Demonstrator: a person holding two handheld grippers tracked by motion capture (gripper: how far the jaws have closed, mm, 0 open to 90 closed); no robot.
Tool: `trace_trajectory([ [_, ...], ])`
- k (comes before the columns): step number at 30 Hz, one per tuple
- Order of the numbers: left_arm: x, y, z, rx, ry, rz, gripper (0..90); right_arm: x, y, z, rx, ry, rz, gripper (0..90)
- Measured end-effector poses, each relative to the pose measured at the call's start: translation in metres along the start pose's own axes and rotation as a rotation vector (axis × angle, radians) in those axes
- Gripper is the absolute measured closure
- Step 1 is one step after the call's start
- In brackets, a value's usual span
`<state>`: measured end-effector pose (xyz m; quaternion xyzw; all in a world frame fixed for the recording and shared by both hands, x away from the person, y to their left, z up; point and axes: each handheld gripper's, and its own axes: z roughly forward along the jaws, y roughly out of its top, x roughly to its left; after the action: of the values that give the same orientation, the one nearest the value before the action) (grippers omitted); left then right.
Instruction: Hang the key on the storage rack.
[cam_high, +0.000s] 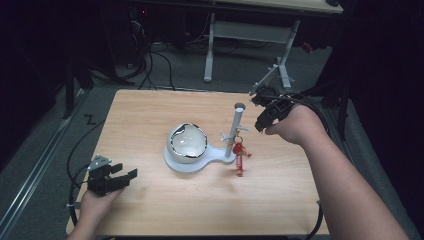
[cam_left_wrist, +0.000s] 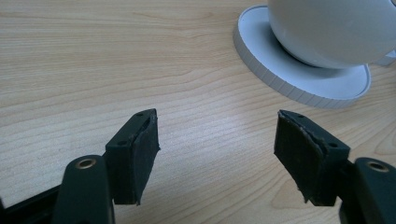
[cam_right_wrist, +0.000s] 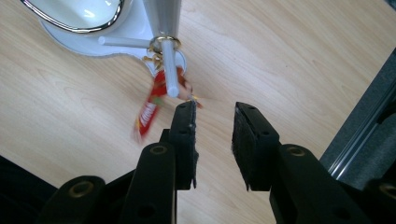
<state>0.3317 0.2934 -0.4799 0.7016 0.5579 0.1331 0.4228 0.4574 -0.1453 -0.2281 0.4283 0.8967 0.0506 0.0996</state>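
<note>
Right tongs (cam_right_wrist: 215, 135) stand narrowly parted and empty, the glossy red keyring (cam_right_wrist: 152, 109) dangling from the peg at their eleven o'clock; left tongs (cam_left_wrist: 215, 149) gape wide over bare wood.

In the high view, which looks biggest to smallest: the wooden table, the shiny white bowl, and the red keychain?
1. Wooden table, biggest by far.
2. White bowl.
3. Red keychain, hanging from the stand's peg, the smallest.

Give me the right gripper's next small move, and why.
Probably back the right gripper a little farther from the stand and leave the keychain alone. Its fingers stand slightly apart with nothing between them, and the red keychain already hangs by its ring on the stand's peg, blurred as if swinging. The left gripper rests open on the table.
</note>
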Motion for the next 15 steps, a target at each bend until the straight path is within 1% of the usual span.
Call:
trace_trajectory([
  [4, -0.001, 0.000, 0.000, 0.000, 0.001, 0.003, 31.1, -0.002, -0.007, 0.004, -0.004, 0.003, 0.003, 68.7],
  [8, -0.001, 0.000, 0.000, 0.000, 0.002, 0.004, 31.1, -0.004, -0.015, 0.011, -0.007, 0.002, 0.021, 66.9],
  [14, -0.002, 0.000, 0.001, 0.002, 0.003, 0.008, 31.1, -0.008, -0.029, 0.030, 0.000, -0.001, 0.068, 64.4],
  [15, -0.002, 0.000, 0.001, 0.004, 0.003, 0.010, 31.1, -0.009, -0.032, 0.034, 0.000, -0.004, 0.068, 64.0],
])
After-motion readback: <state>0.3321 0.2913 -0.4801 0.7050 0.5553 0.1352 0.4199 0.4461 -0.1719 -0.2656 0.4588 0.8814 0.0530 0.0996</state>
